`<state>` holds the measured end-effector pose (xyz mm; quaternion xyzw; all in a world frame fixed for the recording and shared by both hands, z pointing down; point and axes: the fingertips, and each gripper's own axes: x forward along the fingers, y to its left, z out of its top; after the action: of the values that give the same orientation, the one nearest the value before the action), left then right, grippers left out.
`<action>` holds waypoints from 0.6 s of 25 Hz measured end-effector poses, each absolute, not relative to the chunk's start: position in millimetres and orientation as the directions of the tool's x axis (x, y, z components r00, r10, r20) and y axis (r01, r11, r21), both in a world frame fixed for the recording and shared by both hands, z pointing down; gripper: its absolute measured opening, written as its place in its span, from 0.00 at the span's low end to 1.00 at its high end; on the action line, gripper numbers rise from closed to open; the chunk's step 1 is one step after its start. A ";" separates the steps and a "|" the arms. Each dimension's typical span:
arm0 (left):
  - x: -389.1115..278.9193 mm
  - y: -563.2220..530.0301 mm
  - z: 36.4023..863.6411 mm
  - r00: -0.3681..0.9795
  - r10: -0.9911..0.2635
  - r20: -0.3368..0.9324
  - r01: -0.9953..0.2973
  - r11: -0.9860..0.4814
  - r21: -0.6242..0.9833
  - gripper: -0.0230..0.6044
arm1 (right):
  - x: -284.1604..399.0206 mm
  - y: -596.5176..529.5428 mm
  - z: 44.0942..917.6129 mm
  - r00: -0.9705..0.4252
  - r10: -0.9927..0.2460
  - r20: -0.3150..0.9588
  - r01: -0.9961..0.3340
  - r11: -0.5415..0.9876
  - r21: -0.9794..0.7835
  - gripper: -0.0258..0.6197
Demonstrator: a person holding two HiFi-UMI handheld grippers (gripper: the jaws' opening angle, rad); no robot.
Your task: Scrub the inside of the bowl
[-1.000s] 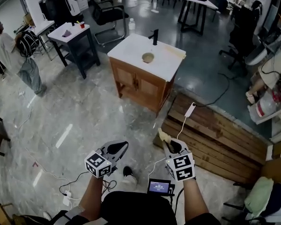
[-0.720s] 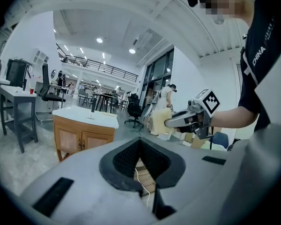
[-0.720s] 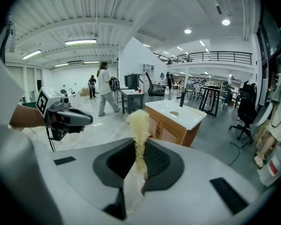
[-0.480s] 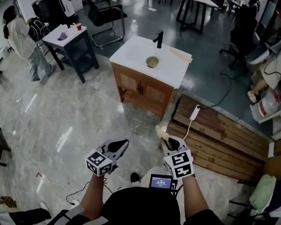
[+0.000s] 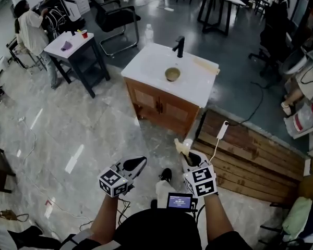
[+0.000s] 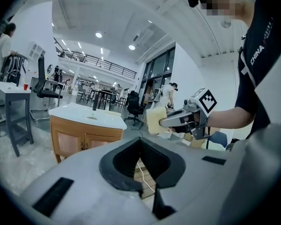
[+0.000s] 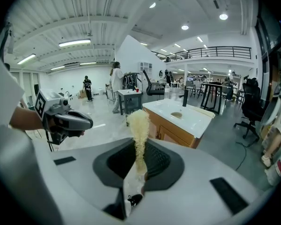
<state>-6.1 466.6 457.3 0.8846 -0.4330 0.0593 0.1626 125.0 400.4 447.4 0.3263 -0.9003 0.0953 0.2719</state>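
Your right gripper [image 7: 139, 167] is clamped on a yellow sponge [image 7: 139, 125], which stands up out of the jaws. Your left gripper [image 6: 143, 184] is closed on nothing, its jaws pressed together. Both are carried low in front of you exactly as a second ago, apart from each other. The bowl [image 5: 172, 74] sits empty on the white top of the wooden cabinet [image 5: 146, 61], just in front of the black faucet [image 5: 180, 45] and well ahead of both grippers. The cabinet now shows larger and lower in the head view than before, so the gap to it has shrunk. At upper left, the person [image 5: 30, 27] who was out on the open floor now stands behind the small dark table [image 5: 73, 45]. Pale marble floor [image 5: 88, 124] lies open between you and the cabinet front. On your right, the edge of a wooden plank platform [image 5: 250, 158] runs close by the right gripper, with a white power strip [image 5: 223, 130] lying on it.
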 end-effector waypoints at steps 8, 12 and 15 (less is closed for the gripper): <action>-22.9 359.7 457.0 0.638 -0.717 0.280 -0.770 -0.599 0.221 0.04 | 107.0 294.0 449.4 -0.643 -0.541 0.543 -0.655 0.755 -0.023 0.11; -22.6 304.9 453.9 0.648 -0.706 0.287 -0.761 -0.614 0.211 0.04 | 109.2 240.2 449.4 -0.639 -0.551 0.536 -0.669 0.743 -0.034 0.11; -22.8 270.9 451.7 0.649 -0.702 0.292 -0.759 -0.620 0.198 0.04 | 110.7 208.0 450.1 -0.640 -0.554 0.532 -0.675 0.737 -0.044 0.11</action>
<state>-22.8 270.9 451.7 0.8952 -0.4082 0.0931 0.1528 110.7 208.0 450.1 0.3423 -0.8975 0.1201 0.2507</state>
